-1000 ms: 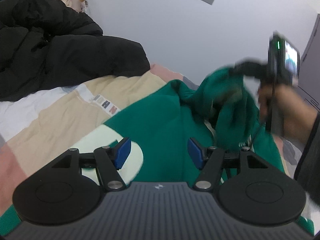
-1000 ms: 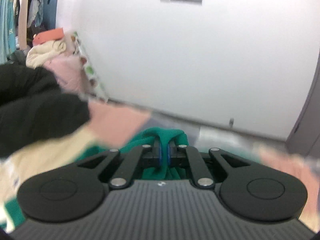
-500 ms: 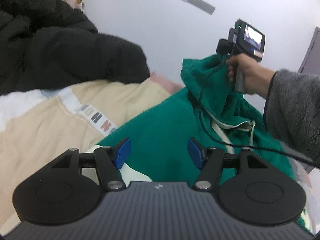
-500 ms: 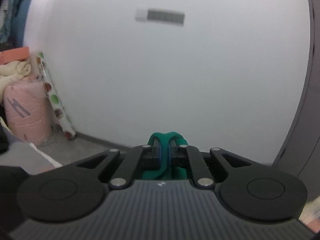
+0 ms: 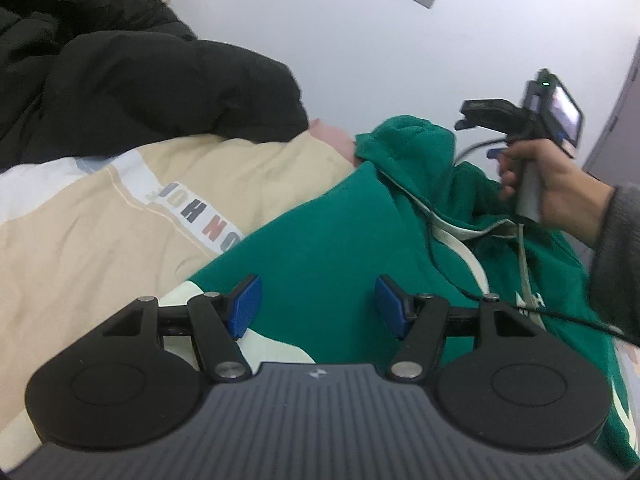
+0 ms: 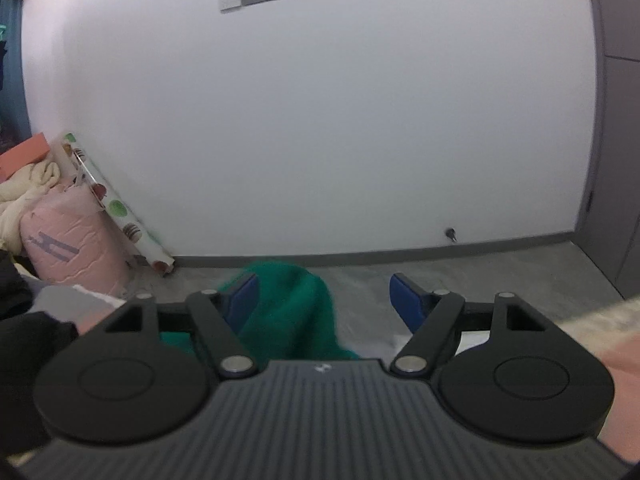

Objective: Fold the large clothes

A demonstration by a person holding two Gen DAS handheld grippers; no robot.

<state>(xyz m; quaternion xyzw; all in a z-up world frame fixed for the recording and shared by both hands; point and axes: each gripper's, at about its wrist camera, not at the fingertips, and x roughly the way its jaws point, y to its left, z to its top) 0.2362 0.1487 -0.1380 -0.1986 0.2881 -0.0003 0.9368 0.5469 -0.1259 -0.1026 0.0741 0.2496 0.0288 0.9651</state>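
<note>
1. the green hoodie (image 5: 344,240) lies spread on a beige patchwork quilt (image 5: 100,216), its hood bunched up toward the white wall (image 5: 440,52).
2. the left gripper (image 5: 318,306) hovers over the hoodie's body, jaws apart, nothing between them.
3. the right gripper (image 6: 323,300) has its jaws opening; a fold of hood fabric sits between them against the left pad, unpressed.
4. a black puffer jacket (image 5: 120,72) lies heaped beyond the quilt.
</note>
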